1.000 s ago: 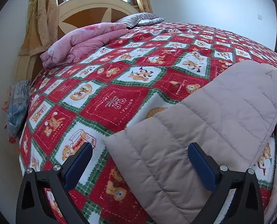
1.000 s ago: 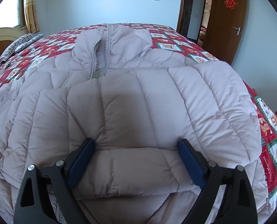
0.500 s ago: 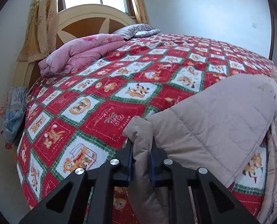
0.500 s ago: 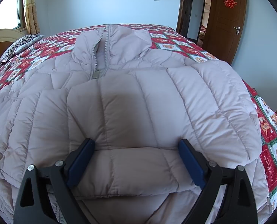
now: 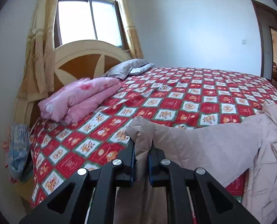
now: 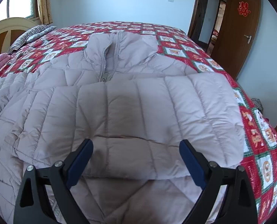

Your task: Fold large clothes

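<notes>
A pale pinkish-beige quilted puffer jacket (image 6: 119, 100) lies front-up on the red, white and green patchwork-print bedspread (image 5: 175, 100), its collar toward the top of the right wrist frame and its hem at the bottom, so its long axis runs straight away from the right gripper (image 6: 136, 160). One sleeve is folded across the chest there.

The left gripper (image 5: 141, 160), low in the centre of its frame, is clamped on the cuff end of the other sleeve (image 5: 194, 145), lifted clear of the bedspread. From the jaws the sleeve stretches rightward to the jacket's body at the right edge. I judge that the carry goes that way, across the chest.

The right gripper hangs over the folded sleeve with its jaws spread wide, gripping nothing.
</notes>
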`<act>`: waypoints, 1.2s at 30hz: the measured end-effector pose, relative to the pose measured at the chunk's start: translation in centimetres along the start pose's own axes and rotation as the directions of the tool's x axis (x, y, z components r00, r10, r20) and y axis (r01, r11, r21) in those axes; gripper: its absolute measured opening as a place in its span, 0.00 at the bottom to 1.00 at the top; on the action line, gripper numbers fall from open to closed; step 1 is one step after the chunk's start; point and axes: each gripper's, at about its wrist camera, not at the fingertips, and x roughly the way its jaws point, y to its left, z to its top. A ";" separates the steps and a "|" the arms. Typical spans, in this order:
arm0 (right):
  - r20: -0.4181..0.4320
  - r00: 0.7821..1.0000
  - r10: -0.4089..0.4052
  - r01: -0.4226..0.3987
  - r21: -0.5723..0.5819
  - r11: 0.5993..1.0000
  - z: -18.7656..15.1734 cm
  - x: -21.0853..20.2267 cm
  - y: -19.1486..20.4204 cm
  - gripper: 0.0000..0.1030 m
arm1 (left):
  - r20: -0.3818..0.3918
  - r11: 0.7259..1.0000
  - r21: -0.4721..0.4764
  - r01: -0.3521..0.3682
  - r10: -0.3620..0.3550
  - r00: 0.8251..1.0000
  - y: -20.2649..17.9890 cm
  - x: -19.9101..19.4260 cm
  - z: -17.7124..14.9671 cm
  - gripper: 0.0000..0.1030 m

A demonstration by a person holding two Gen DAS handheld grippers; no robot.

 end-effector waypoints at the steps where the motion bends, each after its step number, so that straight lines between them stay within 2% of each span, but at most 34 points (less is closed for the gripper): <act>1: 0.008 1.000 -0.012 0.012 -0.012 1.000 -0.1 -0.5 -0.5 0.93 | 0.017 1.000 0.019 0.018 -0.018 1.000 -1.0 -0.6 0.8 0.10; 7: 0.034 0.998 -0.056 0.054 0.037 0.998 -0.7 -1.6 -3.9 0.93 | 0.085 0.977 0.143 0.158 -0.171 0.981 -10.1 -4.3 4.4 0.09; 13: 0.042 0.998 -0.044 0.040 0.094 0.995 -2.7 -1.4 -5.7 0.93 | 0.085 0.925 0.247 0.290 -0.319 0.944 -20.3 -6.7 5.3 0.09; 17: 0.074 0.997 -0.009 -0.002 0.145 0.989 -3.5 -1.4 -6.6 0.93 | 0.069 0.876 0.313 0.367 -0.407 0.911 -26.6 -8.8 4.5 0.09; 21: 0.066 0.998 0.022 -0.034 0.186 0.982 -4.2 -0.6 -7.3 0.93 | 0.065 0.827 0.381 0.414 -0.471 0.880 -32.0 -10.9 3.4 0.09; 29: 0.048 0.999 0.023 -0.032 0.201 0.979 -4.6 0.0 -7.3 0.98 | -0.007 0.747 0.419 0.516 -0.565 0.825 -38.9 -11.6 0.2 0.10; 32: 0.050 0.999 0.016 -0.026 0.202 0.979 -4.8 0.0 -7.3 0.99 | -0.055 0.728 0.398 0.558 -0.589 0.806 -40.6 -11.2 -0.8 0.19; 33: 0.052 0.999 0.012 -0.023 0.200 0.980 -4.8 0.0 -7.2 0.99 | -0.075 0.719 0.391 0.574 -0.597 0.799 -41.2 -11.0 -1.0 0.31; 34: 0.053 0.999 0.011 -0.021 0.199 0.980 -4.8 0.0 -7.2 0.99 | -0.084 0.716 0.385 0.582 -0.601 0.795 -41.6 -11.0 -1.2 0.53; 36: 0.057 0.998 0.013 -0.024 0.203 0.979 -4.9 0.0 -7.3 0.99 | -0.043 0.728 0.377 0.573 -0.605 0.795 -41.6 -11.6 -1.3 0.77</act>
